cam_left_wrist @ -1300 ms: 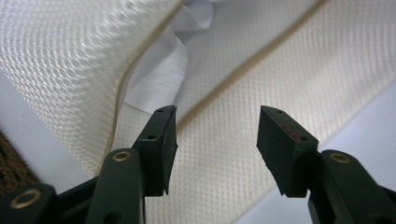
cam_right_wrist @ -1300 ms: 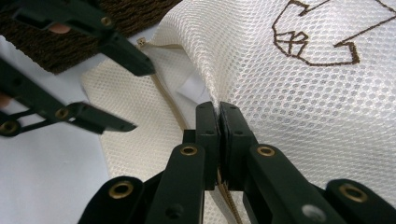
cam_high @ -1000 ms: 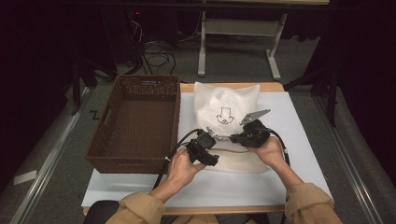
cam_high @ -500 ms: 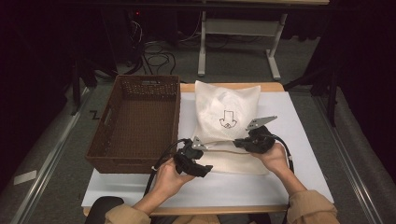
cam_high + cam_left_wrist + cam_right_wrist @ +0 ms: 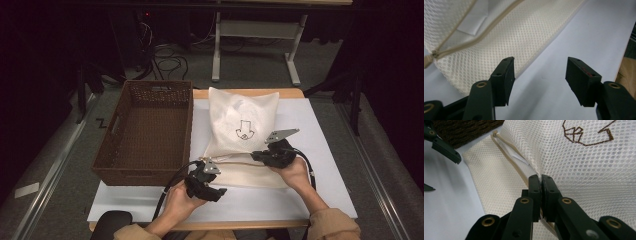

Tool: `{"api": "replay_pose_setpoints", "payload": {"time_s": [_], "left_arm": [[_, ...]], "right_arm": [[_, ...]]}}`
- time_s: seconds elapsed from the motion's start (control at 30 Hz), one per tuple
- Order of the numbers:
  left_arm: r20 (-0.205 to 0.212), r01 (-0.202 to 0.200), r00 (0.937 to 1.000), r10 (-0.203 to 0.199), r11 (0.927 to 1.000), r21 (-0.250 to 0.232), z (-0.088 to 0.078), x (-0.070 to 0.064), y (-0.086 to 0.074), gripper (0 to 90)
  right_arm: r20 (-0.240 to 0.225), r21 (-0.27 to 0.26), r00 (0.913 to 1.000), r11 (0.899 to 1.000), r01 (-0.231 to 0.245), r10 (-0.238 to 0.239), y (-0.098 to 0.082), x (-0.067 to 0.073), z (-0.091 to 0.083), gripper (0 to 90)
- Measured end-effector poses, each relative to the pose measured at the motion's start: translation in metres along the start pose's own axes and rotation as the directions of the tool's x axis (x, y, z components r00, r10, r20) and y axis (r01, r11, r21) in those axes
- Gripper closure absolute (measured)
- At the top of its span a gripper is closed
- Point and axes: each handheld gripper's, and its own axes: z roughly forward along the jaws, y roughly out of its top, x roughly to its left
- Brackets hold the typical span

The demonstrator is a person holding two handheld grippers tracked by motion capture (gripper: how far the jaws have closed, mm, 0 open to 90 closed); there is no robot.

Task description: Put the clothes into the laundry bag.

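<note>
A white mesh bag [image 5: 242, 122] with a brown stitched figure lies on the white table cover, its zipped edge toward me. My right gripper [image 5: 257, 156] is shut on the mesh beside the beige zipper; in the right gripper view the jaws [image 5: 541, 178] pinch the fabric and lift it in a ridge. My left gripper [image 5: 217, 192] hovers near the bag's front left corner, off the fabric. Its jaws [image 5: 540, 72] stand open with only the white cover between them. The zipper pull [image 5: 434, 53] lies at the bag's left end.
A brown wicker basket [image 5: 186, 125] stands left of the bag, with nothing inside. The white cover [image 5: 320, 190] extends bare in front of the bag and to its right. Cables trail from both grippers toward the table's front edge.
My left gripper has drawn back from the zipper toward the front edge of the table and lower. The right gripper has kept its hold on the mesh almost in place.
</note>
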Motion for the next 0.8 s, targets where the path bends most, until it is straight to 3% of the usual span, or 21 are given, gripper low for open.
{"api": "replay_pose_setpoints", "payload": {"time_s": [0.53,0.8], "left_arm": [[0.004,-0.009,1.0000,0.009,1.0000,0.000,-0.003,-0.001,-0.003,39.6],[0.003,-0.008,1.0000,0.008,1.0000,0.000,-0.002,-0.001,-0.004,39.6]], "right_arm": [[0.016,0.061,0.9991,0.997,0.039,-0.040,-0.002,0.004,0.015,86.1],[0.011,0.089,0.9996,0.996,0.025,-0.026,-0.007,0.002,0.023,86.1]]}}
